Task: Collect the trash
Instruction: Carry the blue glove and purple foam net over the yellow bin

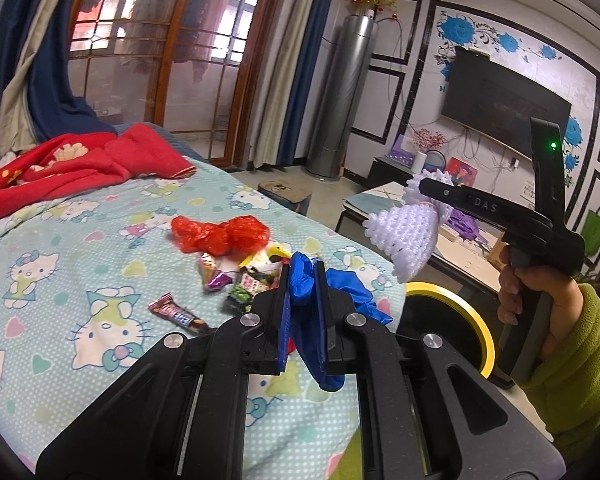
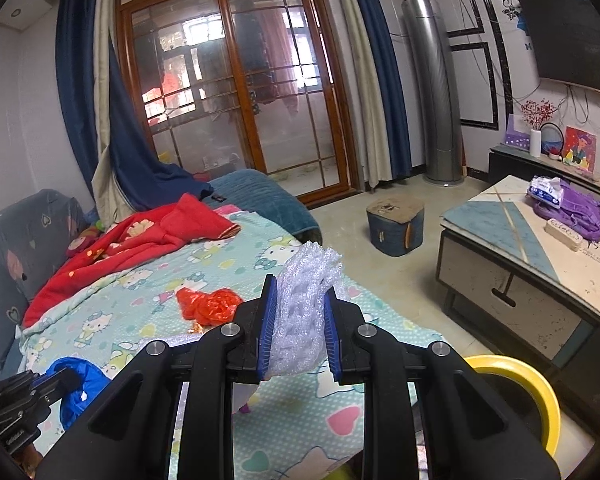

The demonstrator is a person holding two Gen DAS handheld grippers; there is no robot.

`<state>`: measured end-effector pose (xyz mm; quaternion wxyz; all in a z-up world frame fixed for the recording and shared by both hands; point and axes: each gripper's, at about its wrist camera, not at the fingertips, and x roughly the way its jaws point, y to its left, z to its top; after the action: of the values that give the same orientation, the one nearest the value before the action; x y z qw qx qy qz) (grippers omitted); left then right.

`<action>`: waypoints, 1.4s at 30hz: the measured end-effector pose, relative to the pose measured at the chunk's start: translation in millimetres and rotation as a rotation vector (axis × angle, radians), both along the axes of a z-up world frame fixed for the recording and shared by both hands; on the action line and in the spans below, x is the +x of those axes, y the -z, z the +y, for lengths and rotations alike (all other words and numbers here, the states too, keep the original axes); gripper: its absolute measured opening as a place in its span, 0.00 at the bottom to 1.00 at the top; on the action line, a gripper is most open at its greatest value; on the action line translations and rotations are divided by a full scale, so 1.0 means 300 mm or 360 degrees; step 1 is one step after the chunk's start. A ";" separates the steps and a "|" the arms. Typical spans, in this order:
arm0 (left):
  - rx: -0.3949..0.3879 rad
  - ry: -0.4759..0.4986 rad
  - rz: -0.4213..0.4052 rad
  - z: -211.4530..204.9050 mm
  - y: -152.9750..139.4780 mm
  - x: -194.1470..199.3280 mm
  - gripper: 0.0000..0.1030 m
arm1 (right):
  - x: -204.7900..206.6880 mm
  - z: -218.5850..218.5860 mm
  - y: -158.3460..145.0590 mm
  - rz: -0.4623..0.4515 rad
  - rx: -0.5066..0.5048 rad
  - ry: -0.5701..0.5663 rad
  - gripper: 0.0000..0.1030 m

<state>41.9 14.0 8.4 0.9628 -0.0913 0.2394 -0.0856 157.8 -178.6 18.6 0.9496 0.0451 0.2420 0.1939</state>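
Two grips: left gripper [image 1: 303,280] pinches blue bag [image 1: 312,300], right gripper [image 2: 300,312] clamps white foam net [image 2: 300,320].

A crumpled blue plastic bag [image 1: 306,280] hung pinched between two blue pads above the cartoon-cat bedsheet [image 1: 60,240]. A white foam fruit net [image 2: 300,312], bunched and upright, was likewise clamped between pads. On the sheet lay a crumpled red plastic bag [image 1: 220,234], a brown chocolate-bar wrapper [image 1: 178,315] and a cluster of small colourful snack wrappers [image 1: 244,276]. A round black bin with a yellow rim [image 1: 472,320] stood beside the bed.
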 end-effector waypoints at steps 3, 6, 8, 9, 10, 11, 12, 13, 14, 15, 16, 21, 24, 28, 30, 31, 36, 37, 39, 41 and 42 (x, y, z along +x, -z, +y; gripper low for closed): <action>0.0005 0.0022 0.0001 -0.023 0.002 0.006 0.06 | -0.004 -0.022 0.005 -0.0001 -0.0019 0.0010 0.21; 0.0014 0.0037 0.0003 -0.044 0.005 0.010 0.06 | -0.011 -0.048 0.014 0.0002 -0.0036 0.0026 0.21; 0.0014 0.0052 0.0009 -0.060 0.009 0.015 0.06 | -0.015 -0.067 0.023 0.0011 -0.0043 0.0038 0.21; 0.0015 0.0059 0.0013 -0.064 0.012 0.019 0.06 | -0.017 -0.081 0.030 0.0017 -0.0043 0.0050 0.21; 0.0016 0.0068 0.0018 -0.074 0.015 0.023 0.06 | -0.019 -0.090 0.034 0.0021 -0.0043 0.0058 0.21; 0.0012 0.0075 0.0023 -0.082 0.016 0.025 0.06 | -0.019 -0.102 0.040 0.0028 -0.0042 0.0066 0.20; -0.0004 0.0091 0.0032 -0.092 0.018 0.031 0.06 | -0.018 -0.110 0.043 0.0033 -0.0042 0.0072 0.20; -0.0014 0.0103 0.0037 -0.101 0.020 0.036 0.06 | -0.018 -0.120 0.046 0.0037 -0.0043 0.0082 0.21; -0.0015 0.0117 0.0040 -0.116 0.021 0.043 0.06 | -0.017 -0.129 0.048 0.0040 -0.0043 0.0087 0.21; -0.0015 0.0130 0.0041 -0.128 0.022 0.047 0.06 | -0.017 -0.139 0.052 0.0044 -0.0043 0.0097 0.21; -0.0015 0.0140 0.0042 -0.136 0.023 0.051 0.06 | -0.016 -0.150 0.055 0.0047 -0.0042 0.0106 0.21; 0.0008 0.0202 0.0043 -0.194 0.026 0.070 0.06 | -0.014 -0.203 0.063 0.0043 -0.0046 0.0163 0.21; 0.0030 0.0235 0.0053 -0.228 0.035 0.083 0.06 | -0.006 -0.240 0.069 0.0054 -0.0031 0.0198 0.21; 0.0055 0.0267 0.0060 -0.259 0.044 0.105 0.06 | 0.008 -0.281 0.081 0.0071 -0.0021 0.0244 0.21; 0.0066 0.0290 0.0067 -0.279 0.053 0.116 0.06 | 0.015 -0.298 0.089 0.0077 -0.0031 0.0268 0.21; 0.0073 0.0301 0.0071 -0.289 0.056 0.119 0.06 | 0.020 -0.305 0.093 0.0079 -0.0033 0.0278 0.21; 0.0117 0.0368 0.0087 -0.339 0.076 0.145 0.06 | 0.042 -0.346 0.114 0.0085 -0.0076 0.0346 0.21; 0.0128 0.0382 0.0086 -0.350 0.079 0.149 0.06 | 0.047 -0.356 0.121 0.0093 -0.0086 0.0360 0.21; 0.0154 0.0405 0.0081 -0.375 0.082 0.157 0.06 | 0.055 -0.376 0.135 0.0106 -0.0100 0.0385 0.21; 0.0169 0.0424 0.0081 -0.396 0.089 0.162 0.06 | 0.066 -0.397 0.153 0.0127 -0.0131 0.0415 0.21; 0.0179 0.0436 0.0082 -0.410 0.093 0.170 0.06 | 0.071 -0.407 0.160 0.0134 -0.0138 0.0425 0.21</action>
<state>92.9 -109.1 -19.4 0.9392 -0.0059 0.2787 -0.2003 179.1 -300.6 -29.4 0.9570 0.0440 0.2817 0.0531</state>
